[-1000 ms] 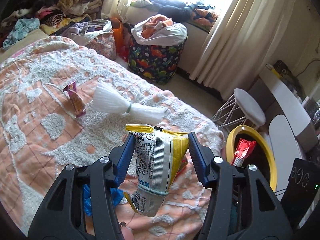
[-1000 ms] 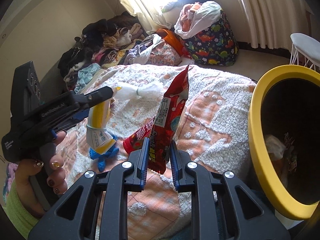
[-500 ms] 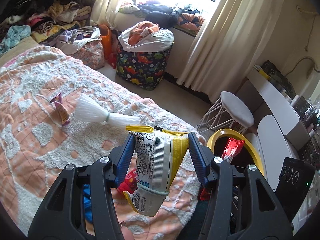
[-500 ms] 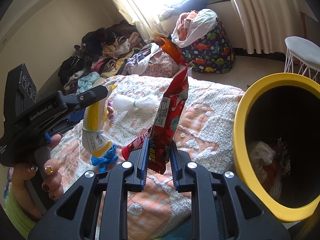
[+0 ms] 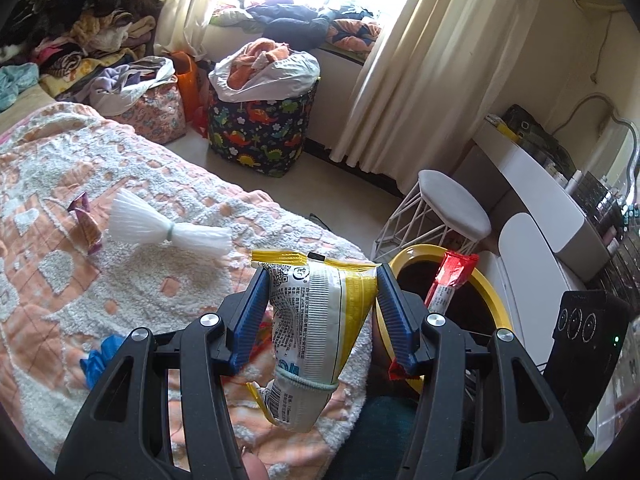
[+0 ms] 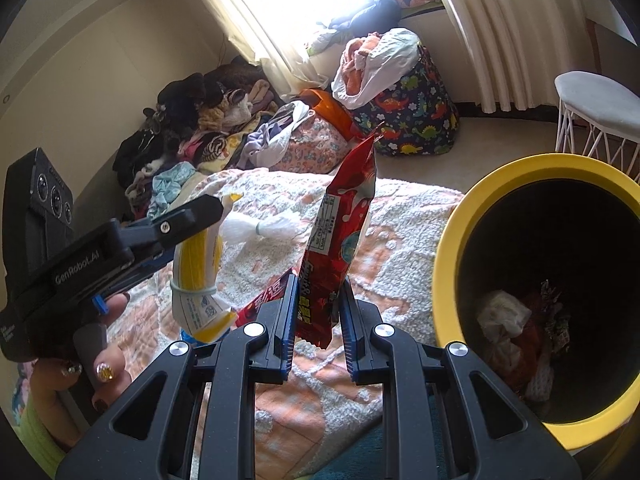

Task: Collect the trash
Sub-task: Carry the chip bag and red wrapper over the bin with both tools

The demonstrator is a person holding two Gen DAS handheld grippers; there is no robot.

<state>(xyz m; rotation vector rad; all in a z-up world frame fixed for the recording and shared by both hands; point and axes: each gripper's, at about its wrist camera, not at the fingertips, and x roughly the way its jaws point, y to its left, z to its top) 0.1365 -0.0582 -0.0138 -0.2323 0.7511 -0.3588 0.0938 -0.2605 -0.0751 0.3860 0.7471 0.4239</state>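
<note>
L gripper [image 5: 320, 308] clamps yellow wrapper [image 5: 316, 320], R gripper [image 6: 318, 308] red wrapper [image 6: 340, 232]

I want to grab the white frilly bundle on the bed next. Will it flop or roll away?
The white bundle is probably floppy: it looks like thin strands, cinched by a band at its middle, fanning out at both ends. It looks light, as the blanket hardly dents beneath it. It seems unlikely to roll, since the splayed ends lie flat on fuzzy fabric.
</note>
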